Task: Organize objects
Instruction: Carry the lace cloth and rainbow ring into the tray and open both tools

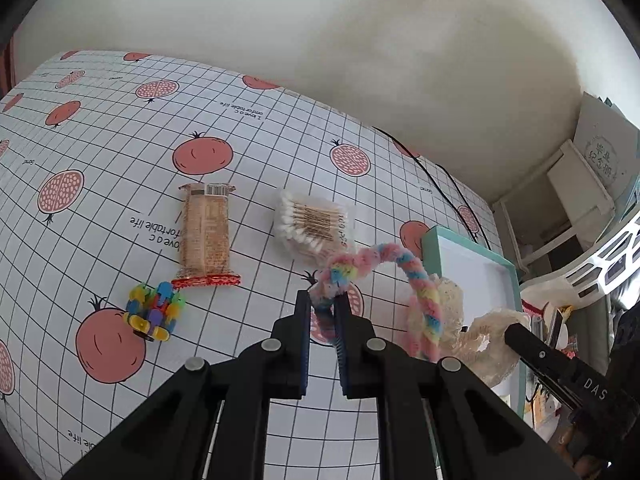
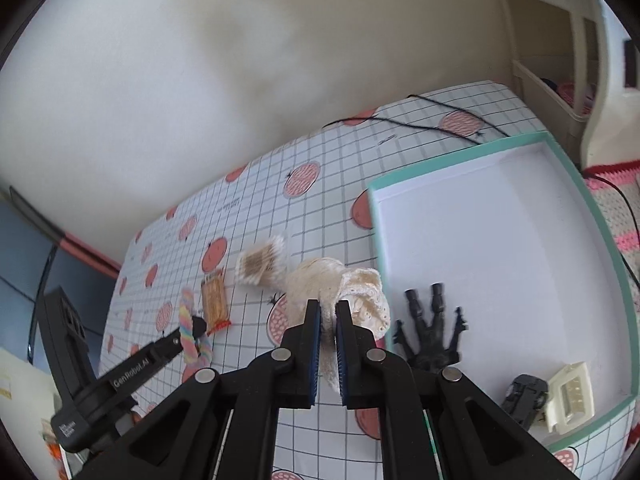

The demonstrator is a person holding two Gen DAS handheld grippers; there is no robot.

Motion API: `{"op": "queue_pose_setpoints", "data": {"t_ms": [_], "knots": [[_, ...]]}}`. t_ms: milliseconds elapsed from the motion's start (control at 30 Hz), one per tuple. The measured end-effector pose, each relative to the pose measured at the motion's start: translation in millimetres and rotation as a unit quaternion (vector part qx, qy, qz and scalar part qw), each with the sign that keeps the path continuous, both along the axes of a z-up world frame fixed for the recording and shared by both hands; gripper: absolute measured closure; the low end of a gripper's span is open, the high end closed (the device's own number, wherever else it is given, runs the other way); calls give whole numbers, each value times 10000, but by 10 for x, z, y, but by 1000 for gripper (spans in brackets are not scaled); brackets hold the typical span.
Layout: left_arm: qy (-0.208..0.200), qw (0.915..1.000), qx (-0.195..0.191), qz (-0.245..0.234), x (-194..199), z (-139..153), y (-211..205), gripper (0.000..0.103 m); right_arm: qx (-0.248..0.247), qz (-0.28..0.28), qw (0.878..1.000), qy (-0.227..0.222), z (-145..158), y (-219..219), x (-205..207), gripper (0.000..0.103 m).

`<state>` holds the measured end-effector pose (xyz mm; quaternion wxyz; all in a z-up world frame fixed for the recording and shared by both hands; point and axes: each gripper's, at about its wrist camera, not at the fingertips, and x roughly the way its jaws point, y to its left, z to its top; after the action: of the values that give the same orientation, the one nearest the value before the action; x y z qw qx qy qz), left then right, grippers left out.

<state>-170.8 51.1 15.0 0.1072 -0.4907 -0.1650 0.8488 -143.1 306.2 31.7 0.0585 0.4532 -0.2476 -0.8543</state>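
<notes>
My left gripper [image 1: 323, 300] is shut on a pastel twisted pipe-cleaner loop [image 1: 424, 284], held above the table; that gripper [image 2: 196, 326] and the loop [image 2: 188, 320] also show in the right wrist view. My right gripper [image 2: 328, 308] is shut on a cream lace cloth [image 2: 360, 292], lifted near the left edge of the teal-rimmed white box [image 2: 592, 208]. The cloth [image 1: 492, 336] and the box [image 1: 472, 256] appear at the right of the left wrist view. In the box lie a black skeleton hand [image 2: 430, 334], a black toy car [image 2: 524, 398] and a cream clip [image 2: 570, 396].
On the pomegranate-print tablecloth [image 1: 100, 152] lie a snack bar [image 1: 206, 236], a pack of cotton swabs [image 1: 316, 224] and a colourful block toy [image 1: 154, 310]. A black cable [image 2: 420, 122] runs along the table's far edge. Shelves and clutter stand right of the table.
</notes>
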Motion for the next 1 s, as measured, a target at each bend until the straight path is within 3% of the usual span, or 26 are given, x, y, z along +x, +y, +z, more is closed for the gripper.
{"op": "queue_pose_setpoints", "data": {"t_ms": [233,567,1000], "knots": [[84,9993,-8,-365,29,38,437,92,-201,-626,9977,140,32,649,169,95],[80,9950,-71,-998,125,-1,1150,92,-340,-1430,9891,-13,-131,1386,390,95],[-147,9820,-563,-1797,368,-275,1958,91,273,-1206,9905,-600,-402,1388,300,93]]}}
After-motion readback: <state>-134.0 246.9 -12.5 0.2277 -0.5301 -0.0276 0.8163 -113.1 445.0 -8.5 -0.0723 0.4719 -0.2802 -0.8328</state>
